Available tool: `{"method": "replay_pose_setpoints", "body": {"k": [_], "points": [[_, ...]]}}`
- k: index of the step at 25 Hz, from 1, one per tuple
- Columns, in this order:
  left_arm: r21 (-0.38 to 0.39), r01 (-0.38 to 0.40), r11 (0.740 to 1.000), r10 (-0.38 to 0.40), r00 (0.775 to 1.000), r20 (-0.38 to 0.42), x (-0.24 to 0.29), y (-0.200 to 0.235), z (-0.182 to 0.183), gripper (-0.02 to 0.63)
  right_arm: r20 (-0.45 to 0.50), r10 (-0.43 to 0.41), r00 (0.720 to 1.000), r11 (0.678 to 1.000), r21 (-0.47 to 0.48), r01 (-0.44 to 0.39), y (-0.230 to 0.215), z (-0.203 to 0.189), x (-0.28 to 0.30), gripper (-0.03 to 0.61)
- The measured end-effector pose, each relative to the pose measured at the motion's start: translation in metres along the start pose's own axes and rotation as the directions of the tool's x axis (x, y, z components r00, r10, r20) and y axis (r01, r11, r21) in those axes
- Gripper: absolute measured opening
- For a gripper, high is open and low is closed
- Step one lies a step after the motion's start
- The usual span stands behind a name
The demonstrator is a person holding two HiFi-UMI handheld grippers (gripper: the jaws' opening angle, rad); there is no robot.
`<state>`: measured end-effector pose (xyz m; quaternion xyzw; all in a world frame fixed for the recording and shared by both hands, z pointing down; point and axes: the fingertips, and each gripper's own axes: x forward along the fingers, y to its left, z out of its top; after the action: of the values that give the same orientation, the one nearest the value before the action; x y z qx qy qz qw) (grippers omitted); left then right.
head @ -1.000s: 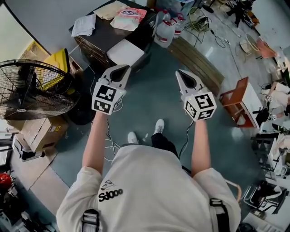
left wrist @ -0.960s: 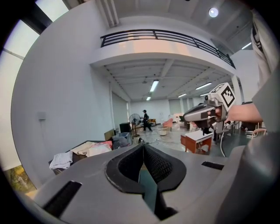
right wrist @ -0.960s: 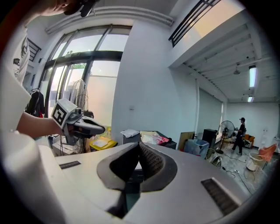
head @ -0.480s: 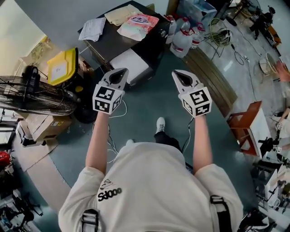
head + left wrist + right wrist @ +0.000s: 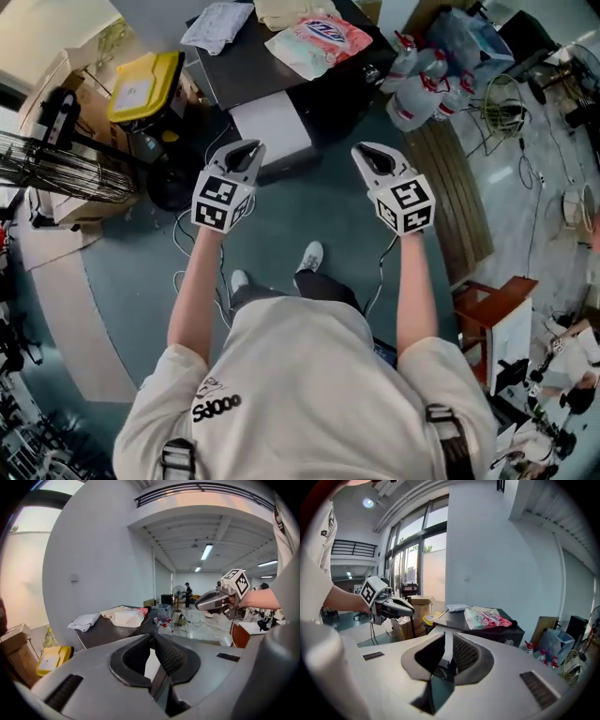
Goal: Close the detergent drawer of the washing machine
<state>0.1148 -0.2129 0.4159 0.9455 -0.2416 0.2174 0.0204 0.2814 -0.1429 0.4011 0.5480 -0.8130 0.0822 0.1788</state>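
Dark washing machine point(image 5: 319, 94) sits closer to both grippers than a second ago. Its white drawer point(image 5: 272, 127), apparently open, is untouched. Closed and empty is the left gripper point(image 5: 247, 150); the right gripper point(image 5: 367, 152) has just opened a sliver, holding nothing. Only the head view shows the drawer whole.

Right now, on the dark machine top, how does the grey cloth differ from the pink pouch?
The grey cloth is plain and crumpled; the pink pouch is printed and smooth-skinned. In the head view the grey cloth lies at the top's left, the pink pouch at its right. Both lie on the dark machine top.
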Motion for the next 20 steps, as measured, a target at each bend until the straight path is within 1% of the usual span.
{"method": "replay_pose_setpoints", "body": {"k": [2,4,6,8,11,14,17,20], "points": [[-0.03,-0.039,0.999,0.038,0.999,-0.025,0.007,0.003,-0.014,0.043,-0.007,0.06,0.998,0.998,-0.009,-0.06,-0.007,-0.011,0.019,0.073],[-0.046,-0.064,0.997,0.061,0.996,-0.07,0.012,0.005,-0.031,0.101,-0.019,0.122,0.992,0.992,-0.028,-0.123,-0.009,-0.023,0.037,0.097],[-0.058,-0.081,0.995,0.073,0.99,-0.124,0.015,0.004,-0.052,0.123,-0.054,0.175,0.983,0.983,-0.051,-0.177,-0.008,-0.039,0.052,0.118],[-0.078,-0.107,0.991,0.093,0.982,-0.166,0.014,0.005,-0.073,0.13,-0.091,0.204,0.975,0.976,-0.062,-0.21,-0.007,-0.057,0.065,0.127],[-0.125,-0.156,0.98,0.126,0.968,-0.217,0.012,0.006,-0.103,0.146,-0.126,0.234,0.964,0.97,-0.034,-0.24,-0.002,-0.08,0.079,0.128],[-0.178,-0.196,0.964,0.147,0.956,-0.255,0.015,0.003,-0.131,0.15,-0.162,0.246,0.956,0.968,-0.007,-0.25,0.001,-0.104,0.09,0.133],[-0.226,-0.217,0.95,0.15,0.948,-0.28,0.019,0.001,-0.152,0.15,-0.198,0.246,0.949,0.968,0.0,-0.251,0.005,-0.127,0.103,0.149],[-0.247,-0.229,0.941,0.152,0.943,-0.295,0.025,0.004,-0.169,0.15,-0.231,0.231,0.945,0.972,0.008,-0.236,0.01,-0.149,0.116,0.164]]}}
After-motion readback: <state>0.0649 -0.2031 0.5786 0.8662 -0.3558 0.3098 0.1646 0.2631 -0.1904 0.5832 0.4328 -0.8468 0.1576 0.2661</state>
